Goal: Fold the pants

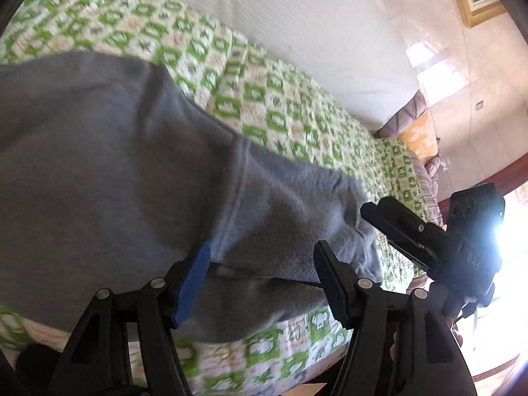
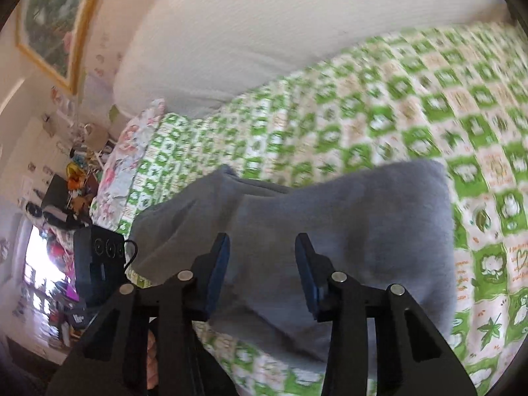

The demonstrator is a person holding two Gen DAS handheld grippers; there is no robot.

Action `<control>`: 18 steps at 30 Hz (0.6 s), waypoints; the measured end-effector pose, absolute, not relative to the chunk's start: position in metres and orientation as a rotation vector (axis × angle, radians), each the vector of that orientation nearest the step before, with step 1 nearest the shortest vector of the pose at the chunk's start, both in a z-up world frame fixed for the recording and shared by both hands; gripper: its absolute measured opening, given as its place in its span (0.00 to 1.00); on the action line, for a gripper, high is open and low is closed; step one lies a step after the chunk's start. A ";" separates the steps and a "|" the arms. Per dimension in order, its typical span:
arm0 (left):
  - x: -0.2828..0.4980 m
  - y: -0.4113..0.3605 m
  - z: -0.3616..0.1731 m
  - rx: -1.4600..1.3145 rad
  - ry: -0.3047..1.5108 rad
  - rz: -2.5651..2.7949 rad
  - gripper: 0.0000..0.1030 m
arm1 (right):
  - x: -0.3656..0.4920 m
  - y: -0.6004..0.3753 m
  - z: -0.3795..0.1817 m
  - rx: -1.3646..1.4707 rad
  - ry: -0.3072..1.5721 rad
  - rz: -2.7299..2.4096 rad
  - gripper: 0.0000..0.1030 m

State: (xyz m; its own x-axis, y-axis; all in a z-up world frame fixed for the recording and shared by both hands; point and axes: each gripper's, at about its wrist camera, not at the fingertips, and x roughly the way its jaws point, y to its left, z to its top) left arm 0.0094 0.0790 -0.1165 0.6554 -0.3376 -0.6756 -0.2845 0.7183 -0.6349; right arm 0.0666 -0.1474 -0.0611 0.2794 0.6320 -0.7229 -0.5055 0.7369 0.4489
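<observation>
Grey fleece pants [image 1: 115, 165] lie folded on a green-and-white checked bedspread [image 1: 280, 105]. My left gripper [image 1: 262, 270] hangs open just over their near end, its blue pads [image 1: 193, 283] wide apart on either side of a seam and a thin black drawstring [image 1: 297, 282]. To the right, my right gripper [image 1: 371, 211] reaches the pants' outer edge. In the right wrist view the pants [image 2: 346, 214] fill the middle. My right gripper [image 2: 262, 264] stands partly apart over the grey cloth, its pads not visibly pressing on it. The left gripper's black body [image 2: 99, 257] shows at the left.
A large white padded surface [image 2: 264, 33] rises behind the bed. A floral pillow [image 2: 132, 151] lies at the bed's end, with a cluttered shelf [image 2: 79, 181] beyond. A framed picture [image 2: 49, 23] hangs on the wall. The bed's near edge [image 1: 264, 356] lies just below the grippers.
</observation>
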 end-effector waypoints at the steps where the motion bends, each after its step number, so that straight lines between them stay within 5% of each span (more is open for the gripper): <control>1: 0.003 0.086 -0.112 -0.791 0.871 -0.029 0.64 | 0.061 -0.140 -0.059 0.130 1.028 0.779 0.42; 18: -0.127 0.199 -0.087 -0.893 0.693 0.142 0.64 | -0.026 -0.003 -0.073 -0.082 1.054 0.932 0.42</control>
State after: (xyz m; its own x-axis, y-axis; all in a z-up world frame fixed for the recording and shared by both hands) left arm -0.1266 0.1986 -0.0875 0.7755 -0.1642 -0.6096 -0.3908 0.6336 -0.6677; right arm -0.0256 -0.0033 -0.0734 0.1637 0.6165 -0.7701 -0.6892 0.6300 0.3578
